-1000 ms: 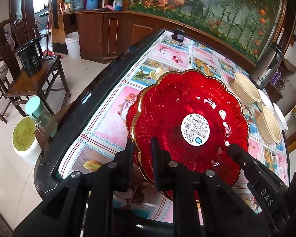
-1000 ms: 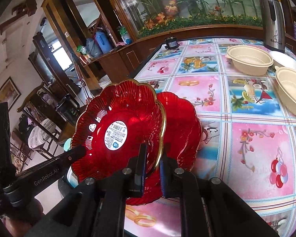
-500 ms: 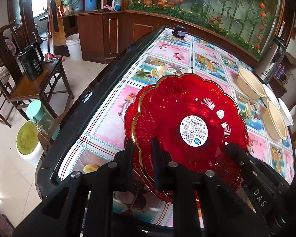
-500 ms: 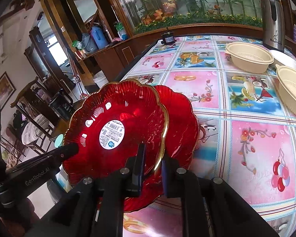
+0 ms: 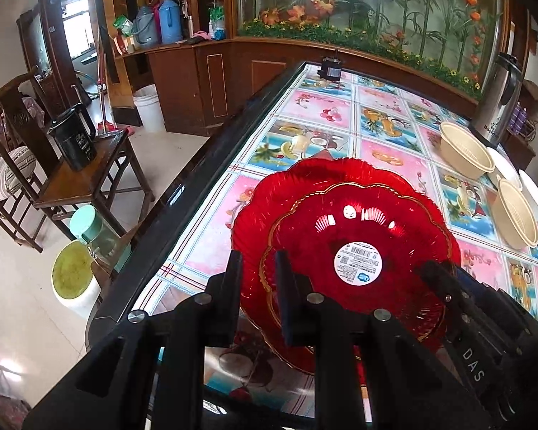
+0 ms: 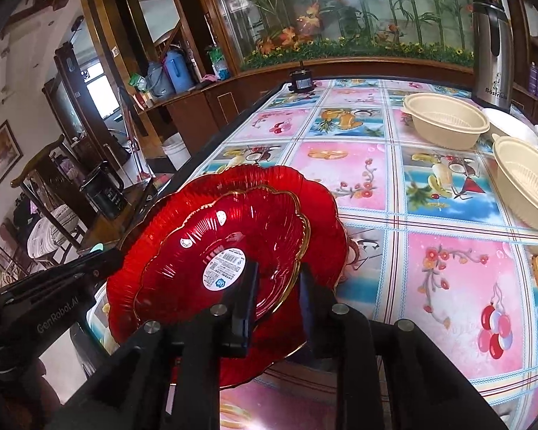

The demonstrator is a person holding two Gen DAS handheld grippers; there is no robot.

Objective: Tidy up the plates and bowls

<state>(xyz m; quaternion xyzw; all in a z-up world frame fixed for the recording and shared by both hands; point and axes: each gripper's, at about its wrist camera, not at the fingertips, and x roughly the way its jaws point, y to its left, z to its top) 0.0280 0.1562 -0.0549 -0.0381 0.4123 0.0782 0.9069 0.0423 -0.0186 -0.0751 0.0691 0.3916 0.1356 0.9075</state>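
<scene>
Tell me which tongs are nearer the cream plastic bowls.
Right. The right tongs sit at the red glass plate's rim on the side toward the cream plastic bowls; the left tongs grip its far rim.

Both views bright, daylight mostly. Strong light from the window [image 5: 73,32] at far left, blown out to white in both views; floor [image 5: 14,308] picks up a pale sheen from it. Red plate [image 5: 358,247] carries small white specular glints near its centre, also seen in right wrist view. Glossy tablecloth [image 6: 448,258] shows soft glare; dark table edge [image 5: 183,193] has a bright streak. Glass panel [image 6: 358,3] behind the table reflects light. Heavy fisheye bending, black vignette in the corners. Gripper bodies at the bottom are dark, near silhouette. Focus sharp mid-frame, slightly soft toward edges; no motion blur.
</scene>
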